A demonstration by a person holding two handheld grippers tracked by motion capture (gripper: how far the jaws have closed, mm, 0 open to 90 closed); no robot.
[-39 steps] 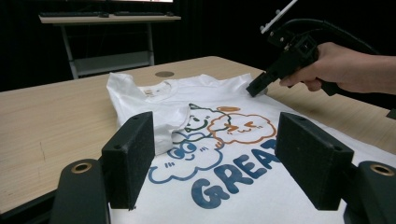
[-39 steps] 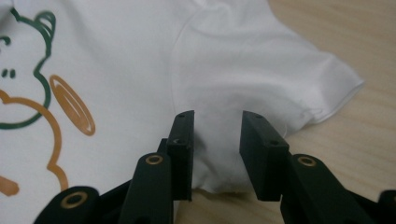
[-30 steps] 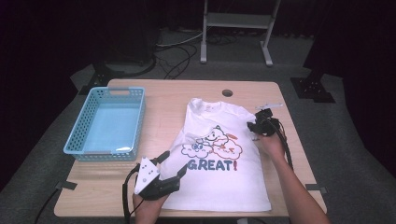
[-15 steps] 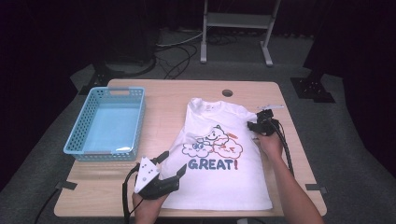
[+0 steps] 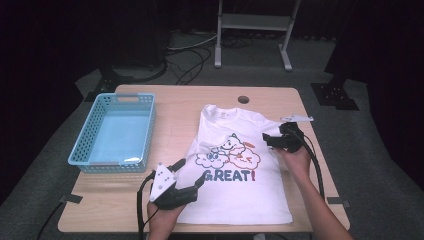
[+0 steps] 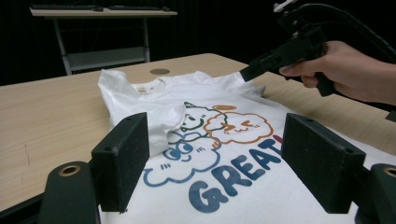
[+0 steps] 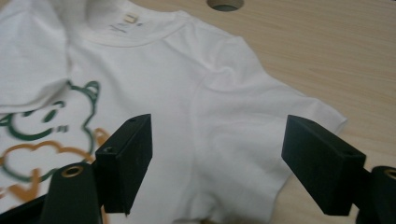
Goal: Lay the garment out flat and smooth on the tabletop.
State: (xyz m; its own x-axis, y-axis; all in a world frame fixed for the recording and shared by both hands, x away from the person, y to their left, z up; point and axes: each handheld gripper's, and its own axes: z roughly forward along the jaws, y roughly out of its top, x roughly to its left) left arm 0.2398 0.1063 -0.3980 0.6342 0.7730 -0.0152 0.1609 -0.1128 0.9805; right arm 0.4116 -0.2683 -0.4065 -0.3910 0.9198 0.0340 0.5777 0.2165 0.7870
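T-shirt (image 5: 240,165) lies flat on the table (image 5: 180,100), picture side up, with a blue basket (image 5: 114,132) beside it. From the high view, its left sleeve is already folded in over the cloud picture, and the right sleeve still sticks out, so I think my folding has only just begun. My left tongs (image 5: 186,176) wait at the shirt's bottom left edge with the jaws apart, holding nothing. My right tongs (image 5: 267,140) sit over the right sleeve. A second ago they were farther out, so they have moved in toward the picture. In the left gripper view, my jaws stand wide and the folded sleeve (image 6: 154,114) lies between them. In the right gripper view, the jaws are wide open over the flat sleeve (image 7: 261,121), not pinching it yet.
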